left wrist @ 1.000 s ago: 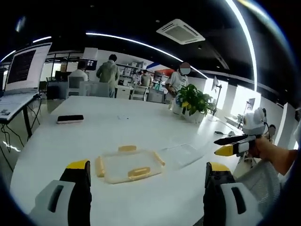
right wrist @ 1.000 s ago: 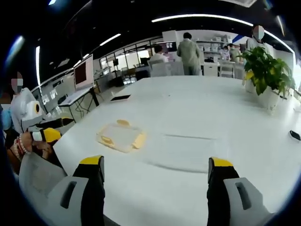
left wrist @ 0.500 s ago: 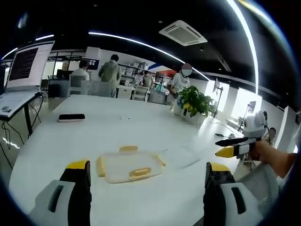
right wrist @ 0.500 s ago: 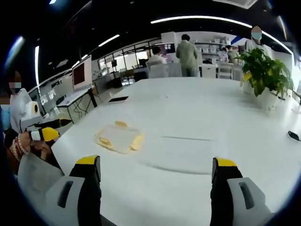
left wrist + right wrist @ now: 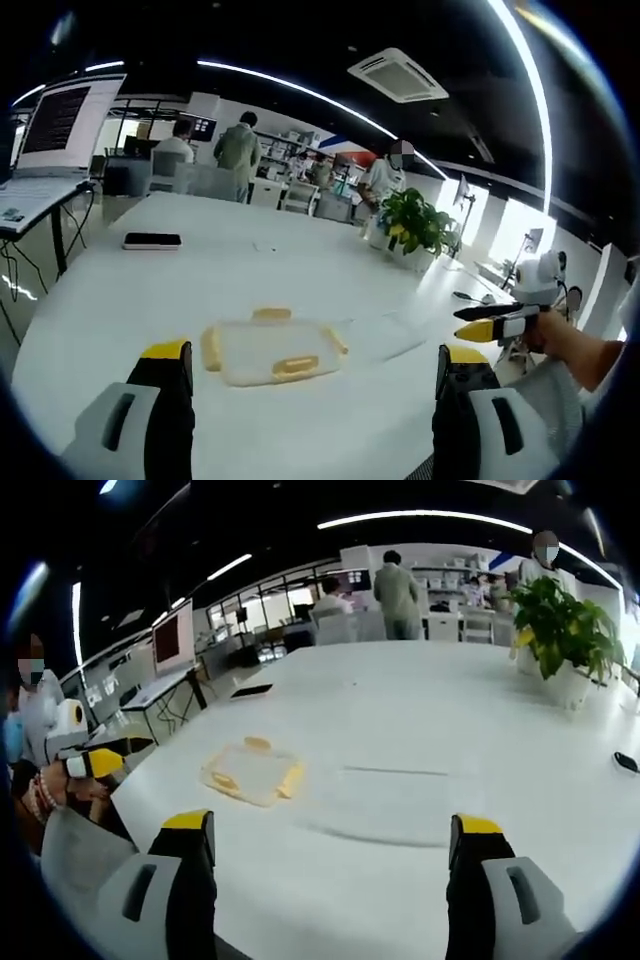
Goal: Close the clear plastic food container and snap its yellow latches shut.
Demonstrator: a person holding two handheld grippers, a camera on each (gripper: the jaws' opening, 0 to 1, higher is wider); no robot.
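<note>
A clear plastic part with yellow latches (image 5: 272,350) on its sides lies flat on the white table (image 5: 120,290). Touching its right side is a second clear part (image 5: 388,333), faint and hard to make out. My left gripper (image 5: 313,353) hovers just in front of them, open with nothing between its jaws. My right gripper (image 5: 490,322) is off to the right in a hand, apart from both parts. In the right gripper view the latched part (image 5: 252,773) sits left of centre and the faint clear part (image 5: 375,805) ahead. My right gripper (image 5: 335,825) is open and my left gripper (image 5: 95,765) is at the far left.
A black phone (image 5: 152,240) lies on the far left of the table and a potted plant (image 5: 412,225) stands at its far right. A small dark item (image 5: 625,763) lies near the right edge. A screen (image 5: 60,120) on a side desk and several people stand beyond.
Both views have shifted slightly with the hands. The two clear parts have not moved on the table, and both grippers stay open.
</note>
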